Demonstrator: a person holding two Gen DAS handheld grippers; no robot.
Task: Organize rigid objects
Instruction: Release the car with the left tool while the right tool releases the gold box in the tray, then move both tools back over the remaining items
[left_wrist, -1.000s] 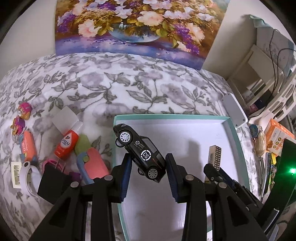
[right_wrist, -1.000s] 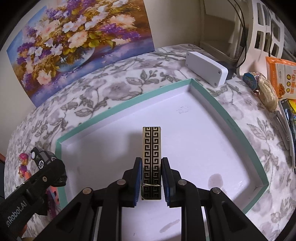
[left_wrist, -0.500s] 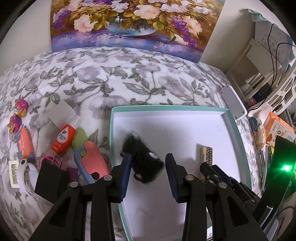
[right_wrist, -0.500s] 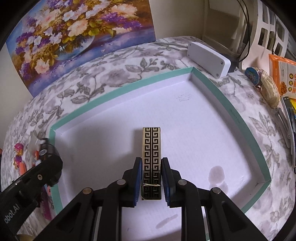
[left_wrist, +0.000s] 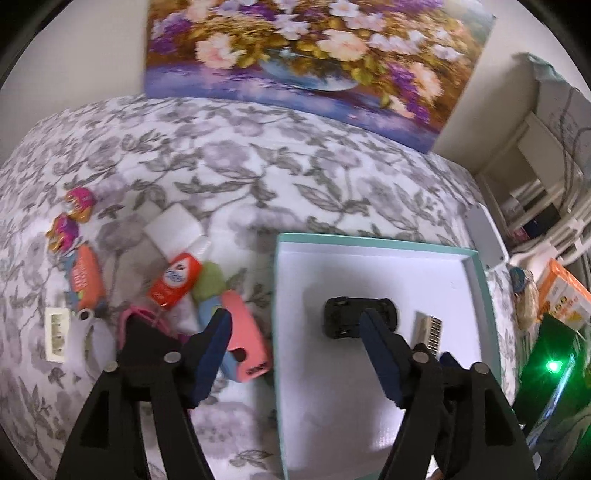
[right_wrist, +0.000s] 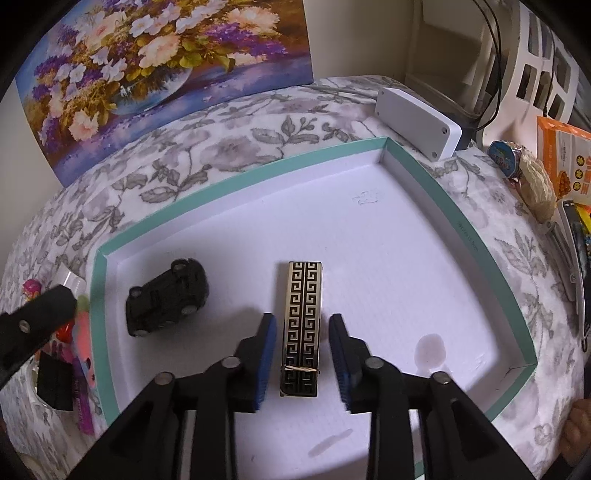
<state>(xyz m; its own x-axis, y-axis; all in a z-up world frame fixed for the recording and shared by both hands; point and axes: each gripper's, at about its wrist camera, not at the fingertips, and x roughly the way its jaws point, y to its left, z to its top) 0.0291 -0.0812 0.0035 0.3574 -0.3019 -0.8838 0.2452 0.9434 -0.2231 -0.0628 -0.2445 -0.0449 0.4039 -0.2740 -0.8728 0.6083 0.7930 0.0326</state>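
Opening our right hand-held gripper (right_wrist: 302, 354), we are releasing the patterned case (right_wrist: 302, 325), which is lying flat between its spreading pads in the teal-rimmed tray (right_wrist: 236, 177). Our left hand-held gripper (left_wrist: 295, 347) is also opening, empty. At ten o'clock the black toy car (right_wrist: 166, 295) is lying overturned. Both are looking stiff and light; we are judging the long sides best for gripping.
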